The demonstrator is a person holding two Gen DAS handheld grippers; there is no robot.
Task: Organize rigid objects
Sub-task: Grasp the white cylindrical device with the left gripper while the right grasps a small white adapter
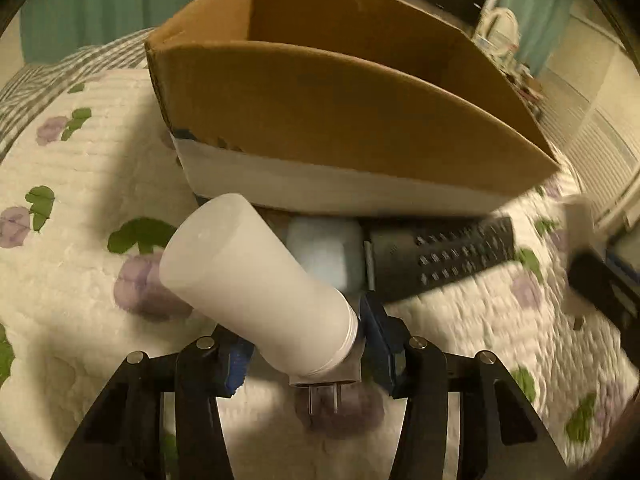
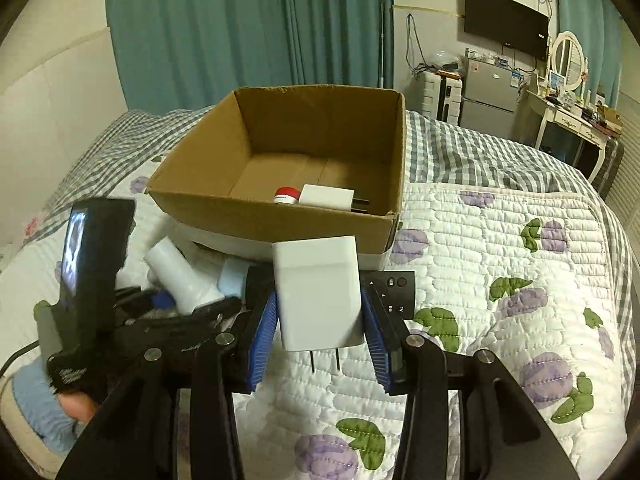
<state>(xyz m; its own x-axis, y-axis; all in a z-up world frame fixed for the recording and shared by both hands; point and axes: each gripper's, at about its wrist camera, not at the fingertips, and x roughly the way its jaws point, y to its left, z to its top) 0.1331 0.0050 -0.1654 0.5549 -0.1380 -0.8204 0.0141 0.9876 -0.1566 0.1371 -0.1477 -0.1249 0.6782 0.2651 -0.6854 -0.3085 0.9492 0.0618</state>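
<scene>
My left gripper (image 1: 308,356) is shut on a white cylindrical plug-in night light (image 1: 256,284), its two prongs pointing down, held above the quilt in front of the cardboard box (image 1: 340,120). My right gripper (image 2: 320,332) is shut on a white square charger (image 2: 318,292), prongs down, just before the same box (image 2: 280,220). Inside the box lie a red-capped small bottle (image 2: 287,194) and another white charger (image 2: 326,197). The night light also shows in the right wrist view (image 2: 182,280).
A black remote (image 1: 444,256) and a pale blue block (image 1: 326,254) lie on the floral quilt (image 2: 500,280) against the box's front. The left gripper's body and screen (image 2: 92,264) stand at left. Beyond the bed are a fridge, a dresser and curtains.
</scene>
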